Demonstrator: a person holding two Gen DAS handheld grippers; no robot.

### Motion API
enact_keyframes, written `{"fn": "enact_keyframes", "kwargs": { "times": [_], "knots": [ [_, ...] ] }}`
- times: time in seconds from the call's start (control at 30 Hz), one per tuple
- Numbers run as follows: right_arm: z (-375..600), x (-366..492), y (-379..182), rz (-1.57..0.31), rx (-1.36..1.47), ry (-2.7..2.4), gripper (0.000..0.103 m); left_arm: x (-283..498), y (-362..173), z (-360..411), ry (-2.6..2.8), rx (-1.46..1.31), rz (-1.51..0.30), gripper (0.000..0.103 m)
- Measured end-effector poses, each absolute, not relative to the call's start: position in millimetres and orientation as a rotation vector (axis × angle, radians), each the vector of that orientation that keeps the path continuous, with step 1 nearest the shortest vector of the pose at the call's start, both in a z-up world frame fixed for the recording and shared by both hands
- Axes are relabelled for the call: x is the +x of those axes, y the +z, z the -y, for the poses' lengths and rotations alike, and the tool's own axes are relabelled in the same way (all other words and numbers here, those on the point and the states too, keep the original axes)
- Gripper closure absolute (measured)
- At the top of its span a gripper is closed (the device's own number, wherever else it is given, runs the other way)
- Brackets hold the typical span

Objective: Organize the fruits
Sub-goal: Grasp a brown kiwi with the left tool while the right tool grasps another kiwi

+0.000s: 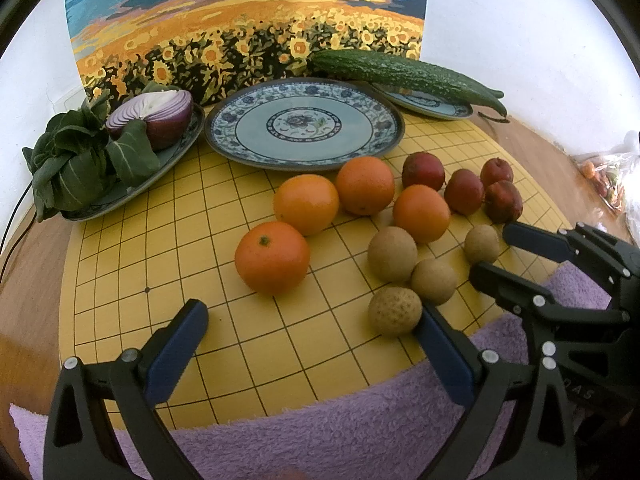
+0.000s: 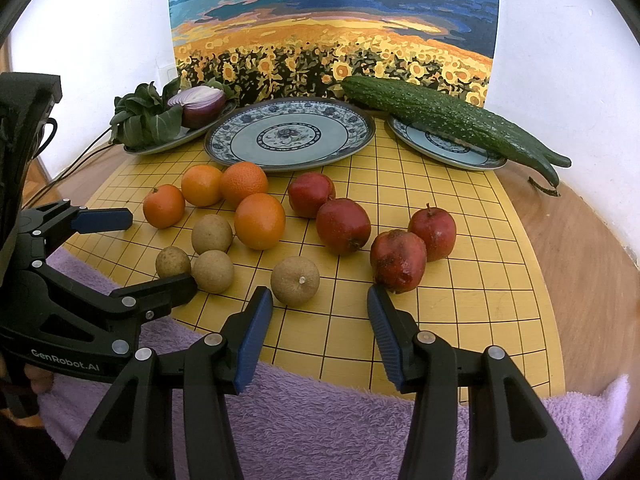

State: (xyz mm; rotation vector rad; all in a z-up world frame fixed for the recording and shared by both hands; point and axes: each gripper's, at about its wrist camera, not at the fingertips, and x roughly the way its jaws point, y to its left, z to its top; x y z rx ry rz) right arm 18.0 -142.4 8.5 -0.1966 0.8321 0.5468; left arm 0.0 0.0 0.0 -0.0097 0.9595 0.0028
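Several oranges (image 1: 306,204), several red apples (image 2: 343,225) and several brown longans (image 1: 392,254) lie loose on a yellow grid board (image 1: 168,248). Behind them stands an empty blue-patterned plate (image 1: 224,136). My left gripper (image 1: 314,322) hovers open over the board's near edge, with one longan (image 1: 395,311) beside its right finger and nothing between the jaws. My right gripper (image 2: 318,295) is open too, just short of a longan (image 2: 295,280), and a bruised apple (image 2: 398,261) sits by its right fingertip. Each gripper shows in the other's view, the right gripper (image 1: 493,252) and the left gripper (image 2: 162,247).
A plate (image 2: 140,151) at back left holds leafy greens (image 1: 76,164) and a halved red onion (image 1: 160,116). A long cucumber (image 2: 448,120) lies across a small plate (image 2: 444,152) at back right. A sunflower painting (image 2: 332,40) leans on the wall. A purple towel (image 1: 320,440) lies under the board's near edge.
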Motion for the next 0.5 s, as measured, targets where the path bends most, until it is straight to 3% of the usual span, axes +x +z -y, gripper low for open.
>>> {"fn": "enact_keyframes", "kwargs": {
  "times": [0.27, 0.5],
  "knots": [
    [141.2, 17.2, 7.9, -0.833, -0.196, 0.551, 0.05, -0.5, 0.2, -0.7, -0.004, -0.008, -0.962, 0.0],
    [137.3, 16.0, 7.3, -0.842, -0.21, 0.612, 0.027, -17.9, 8.1, -13.8, -0.08, -0.058, -1.001, 0.0]
  ]
}}
